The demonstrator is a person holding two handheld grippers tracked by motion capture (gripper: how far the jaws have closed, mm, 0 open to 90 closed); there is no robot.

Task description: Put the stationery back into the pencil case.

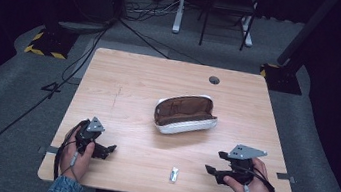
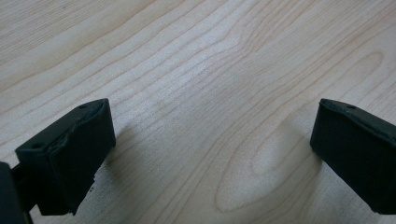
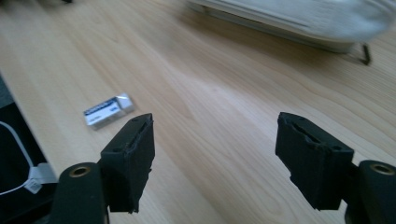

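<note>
From above, we see a wooden table (image 1: pixel 125 77) with a white pouch (image 1: pixel 186 114) lying unzipped at its middle, the brown lining facing up. Nearer the person's edge, a small white-and-silver packet (image 1: pixel 174 174) lies flat, well apart from the pouch. The left gripper (image 1: pixel 109 150) sits low at the table's left front corner in the person's left hand (image 1: pixel 74 155); the right gripper (image 1: pixel 214 164) is held near the right front edge by the right hand (image 1: pixel 253 191). Both point inward, each with a grey plate on top. Cables trail across the grey floor (image 1: pixel 20 105) beyond the table.

In the left gripper view, we look along two black jaws spread wide, with bare wood grain between them and nothing held.

In the right gripper view, we find the jaws likewise wide apart and empty. The packet (image 3: pixel 108 110) lies on the wood just beyond the jaw at the left of this view, near the table's edge. The pouch (image 3: pixel 299 21) stretches blurred across the top, its dark zipper pull (image 3: pixel 365 53) resting on the table.
</note>
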